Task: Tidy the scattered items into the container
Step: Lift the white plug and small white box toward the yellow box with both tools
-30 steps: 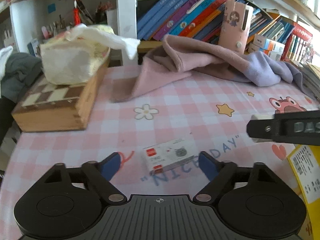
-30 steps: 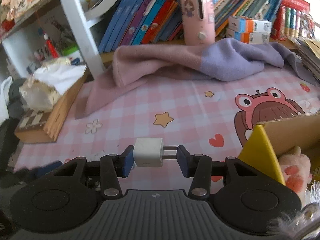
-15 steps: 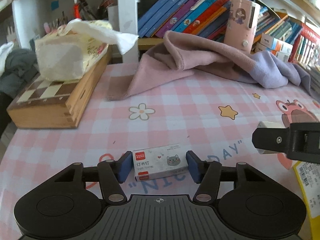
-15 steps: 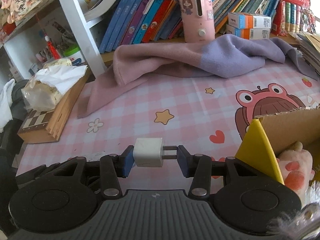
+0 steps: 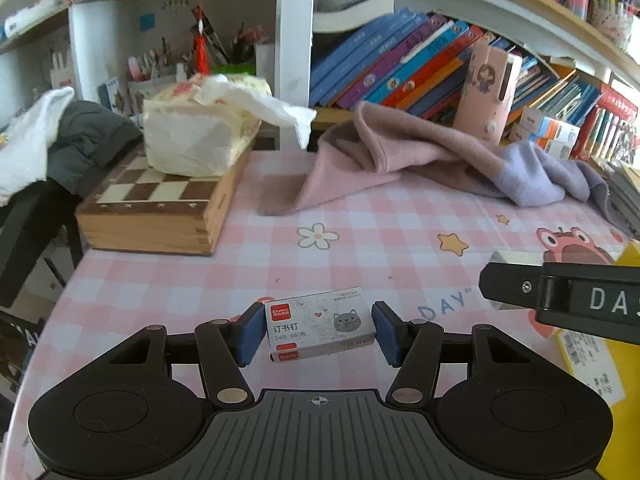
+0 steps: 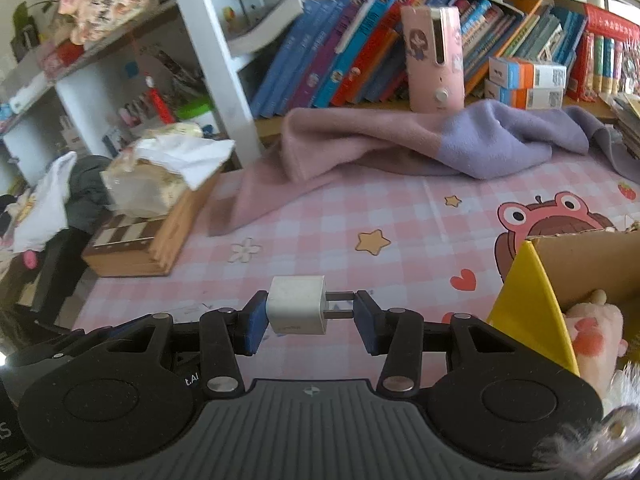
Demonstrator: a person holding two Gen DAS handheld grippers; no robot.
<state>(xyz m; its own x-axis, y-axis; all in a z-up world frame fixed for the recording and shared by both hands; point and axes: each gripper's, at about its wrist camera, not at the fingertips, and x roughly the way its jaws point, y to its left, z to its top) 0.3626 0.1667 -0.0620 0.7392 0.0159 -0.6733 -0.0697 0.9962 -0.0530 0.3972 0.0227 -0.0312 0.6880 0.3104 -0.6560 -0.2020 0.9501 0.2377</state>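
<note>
The left tongs [image 5: 319, 334] are clamped on a small staple box [image 5: 320, 323], the grey-white one with a red label and a little cat face printed on it, both blue pads [image 5: 250, 334] pressed against its short ends. Can't really tell if the box is lifted or sitting on the bench [image 5: 360, 240], which has that pink checked cloth with stars and a flower on it. The right tongs [image 6: 308, 317] are gripping a white charger plug [image 6: 297, 305] lengthwise, one pad on the body and the other against the tips of its two metal prongs, so it sits sideways in the jaws above the cloth. Just to the right of that is the cardboard box [image 6: 580, 264] with a yellow flap, and there's a pink plush toy [image 6: 592, 332] already lying inside it. In the left view the right tongs show up as a black bar coming in from the right edge, near the yellow corner of the box. Further back there's a wooden chess box [image 5: 160, 208] with a tissue pack [image 5: 200, 136] on top, a pink and purple blanket [image 5: 420, 160] bunched by the bookshelf, and a tall pink case [image 6: 434, 56] standing against the books.
</note>
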